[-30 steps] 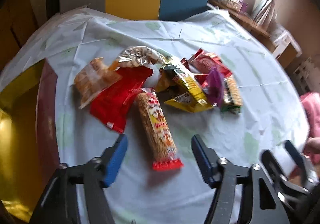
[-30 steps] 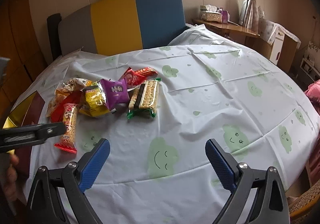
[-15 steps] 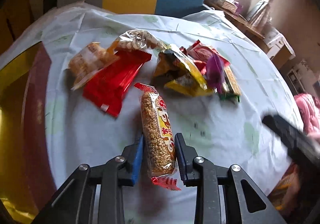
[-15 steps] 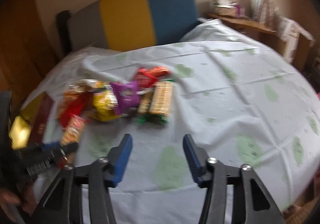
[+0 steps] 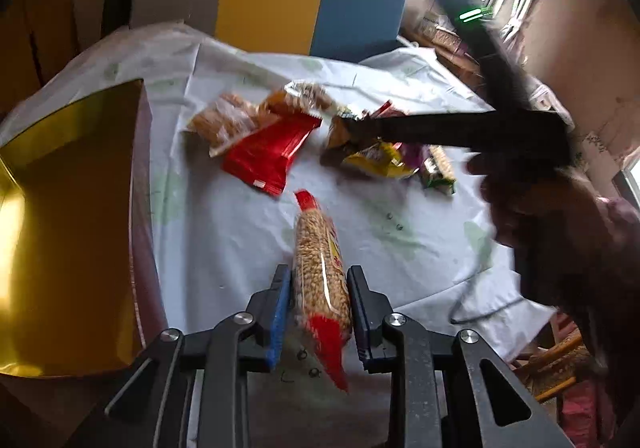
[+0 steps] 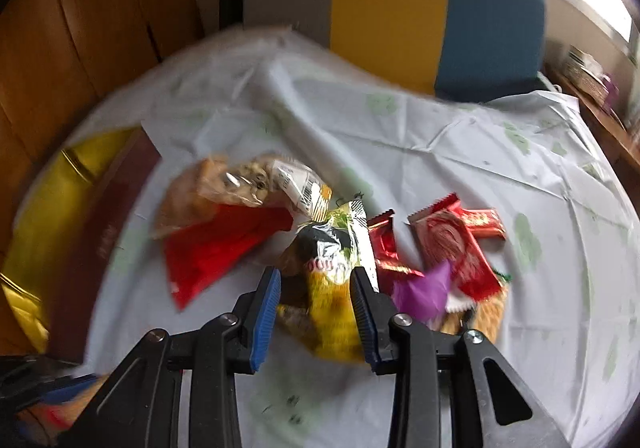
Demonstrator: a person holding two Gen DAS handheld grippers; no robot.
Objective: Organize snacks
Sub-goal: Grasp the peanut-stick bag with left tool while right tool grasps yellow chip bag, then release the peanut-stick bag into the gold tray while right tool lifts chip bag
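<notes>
Left wrist view: mounted behind the left gripper [image 5: 318, 312], looking forward and steeply down along its fingers, close over the near part of the white tablecloth [image 5: 224, 232], gold tray [image 5: 68, 184] at left edge. Right wrist view: set behind the right gripper [image 6: 314, 308], also tilted down, nearer to the snack pile [image 6: 320, 240], somewhat blurred. Shared by both: the pile, the red packet [image 5: 272, 152], the tray, the cloth, and the grey, yellow and blue headboard [image 6: 392, 8] beyond.
</notes>
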